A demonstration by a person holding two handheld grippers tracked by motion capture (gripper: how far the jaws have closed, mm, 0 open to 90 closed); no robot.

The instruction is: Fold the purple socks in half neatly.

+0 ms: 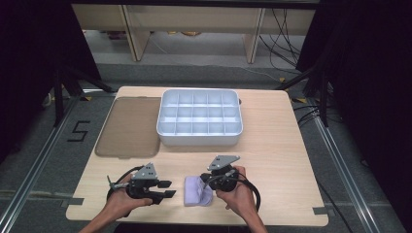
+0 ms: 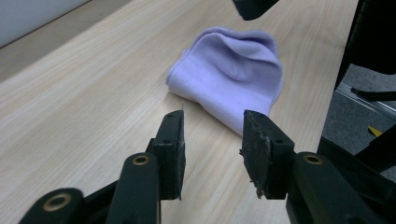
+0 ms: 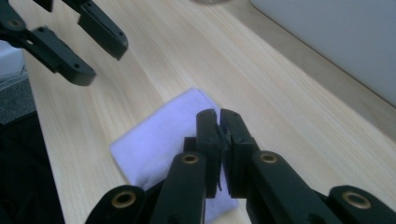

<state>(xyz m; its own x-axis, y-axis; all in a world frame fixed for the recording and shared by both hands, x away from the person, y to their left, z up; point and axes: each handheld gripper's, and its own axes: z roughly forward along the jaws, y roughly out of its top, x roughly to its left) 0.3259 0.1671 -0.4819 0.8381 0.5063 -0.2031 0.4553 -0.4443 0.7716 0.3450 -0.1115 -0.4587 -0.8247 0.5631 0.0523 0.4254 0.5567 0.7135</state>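
High view is showing a lavender cloth (image 1: 197, 191) lying folded near the front edge of the desk (image 1: 272, 145), between the two hands. The right tool (image 1: 214, 183) is sitting at the cloth's right edge; in the right gripper view its jaws are standing pressed together above the cloth (image 3: 159, 140), with what looks like a thin fold of fabric caught between the pads, though I cannot be sure of that from here. The person's right hand (image 1: 238, 191) is wrapping the tool from below and to the right, with the forearm coming up from the near edge of the desk.

The left tool (image 1: 163, 190) is hanging just left of the cloth, apart from it, with its jaws partly open and nothing between them. In the left gripper view the cloth (image 2: 229, 74) is lying ahead of those open jaws, bunched up at its far end. The left hand (image 1: 124, 199) is gripping its tool from behind, pointing it toward the right.

Farther back a white divided tray (image 1: 199, 118) is standing on the desk, and a brownish translucent lid (image 1: 128, 127) is lying flat just beside the tray's left wall.
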